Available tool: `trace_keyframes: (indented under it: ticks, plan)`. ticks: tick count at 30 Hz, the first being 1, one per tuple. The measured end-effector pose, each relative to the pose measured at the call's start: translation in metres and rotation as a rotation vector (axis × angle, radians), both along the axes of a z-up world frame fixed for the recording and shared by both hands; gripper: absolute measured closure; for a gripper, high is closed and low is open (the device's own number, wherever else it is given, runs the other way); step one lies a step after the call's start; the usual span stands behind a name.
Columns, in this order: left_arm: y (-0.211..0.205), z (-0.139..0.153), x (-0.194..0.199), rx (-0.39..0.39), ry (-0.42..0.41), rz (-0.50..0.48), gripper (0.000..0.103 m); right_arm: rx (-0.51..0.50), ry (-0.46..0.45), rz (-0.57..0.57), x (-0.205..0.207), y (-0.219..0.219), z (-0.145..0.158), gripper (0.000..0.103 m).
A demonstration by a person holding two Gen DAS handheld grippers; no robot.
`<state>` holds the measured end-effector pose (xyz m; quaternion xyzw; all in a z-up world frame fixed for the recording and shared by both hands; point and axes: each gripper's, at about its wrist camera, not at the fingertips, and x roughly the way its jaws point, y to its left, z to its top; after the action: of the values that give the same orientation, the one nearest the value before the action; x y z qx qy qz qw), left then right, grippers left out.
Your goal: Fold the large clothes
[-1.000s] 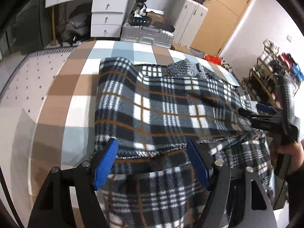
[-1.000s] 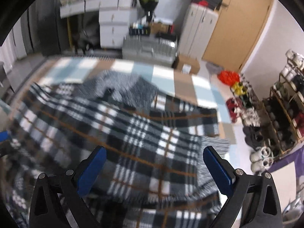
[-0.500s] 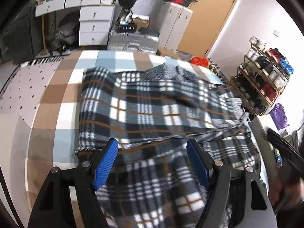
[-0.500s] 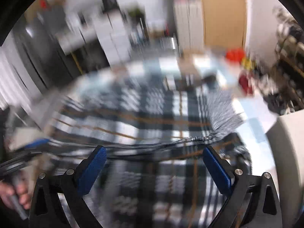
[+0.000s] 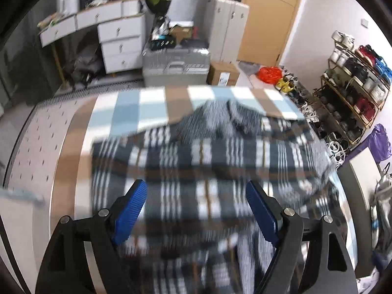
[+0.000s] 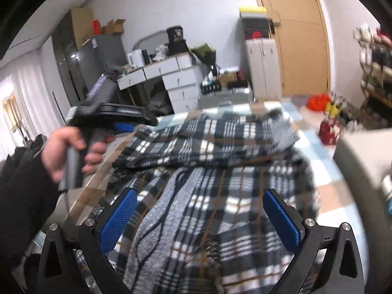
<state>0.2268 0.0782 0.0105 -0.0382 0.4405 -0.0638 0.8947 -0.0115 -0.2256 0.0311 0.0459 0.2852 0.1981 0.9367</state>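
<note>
A large black, white and orange plaid garment (image 5: 208, 166) lies spread on a checked bed cover (image 5: 152, 103). In the right wrist view the garment (image 6: 220, 147) is partly folded, with its grey fleece lining (image 6: 166, 210) turned up near me. My left gripper (image 5: 196, 210) is open and empty above the near part of the garment. My right gripper (image 6: 199, 215) is open and empty over the lining. The left gripper also shows in the right wrist view (image 6: 137, 122), held in a hand at the left.
White drawers (image 5: 120, 46), a silver suitcase (image 5: 176, 66) and a cardboard box (image 5: 223, 73) stand beyond the bed. A shoe rack (image 5: 352, 83) stands at the right. A wooden door (image 6: 303, 49) is at the back. A grey surface (image 6: 362, 154) is at the right.
Both grippers have pulled back and risen from the garment, still open. The right wrist view has swung so the left hand and gripper show at its left.
</note>
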Motion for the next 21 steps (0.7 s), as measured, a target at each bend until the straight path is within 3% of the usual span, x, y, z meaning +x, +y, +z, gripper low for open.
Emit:
trace_keyframes:
  ticks: [2, 4, 8, 10, 15, 21]
  plan:
    - [0.004, -0.002, 0.036, 0.000, 0.043, 0.030, 0.023, -0.025, -0.096, -0.002, -0.018, -0.010, 0.013, 0.000]
    - [0.012, -0.012, 0.068, -0.055, 0.133, 0.056, 0.023, -0.043, -0.161, 0.005, -0.027, -0.020, 0.017, 0.000]
    - [0.024, -0.048, 0.123, -0.205, 0.317, 0.142, 0.023, -0.156, -0.130, -0.029, -0.017, -0.021, 0.004, 0.000]
    - [0.022, -0.061, 0.139, -0.210, 0.322, 0.173, 0.023, -0.202, -0.085, -0.026, -0.008, -0.017, -0.007, 0.000]
    - [0.012, -0.077, 0.178, -0.166, 0.319, 0.165, 0.023, -0.147, 0.041, 0.048, 0.001, -0.022, -0.028, 0.000]
    - [0.005, -0.083, 0.200, -0.124, 0.296, 0.127, 0.024, -0.165, 0.076, 0.054, 0.005, -0.022, -0.040, 0.000]
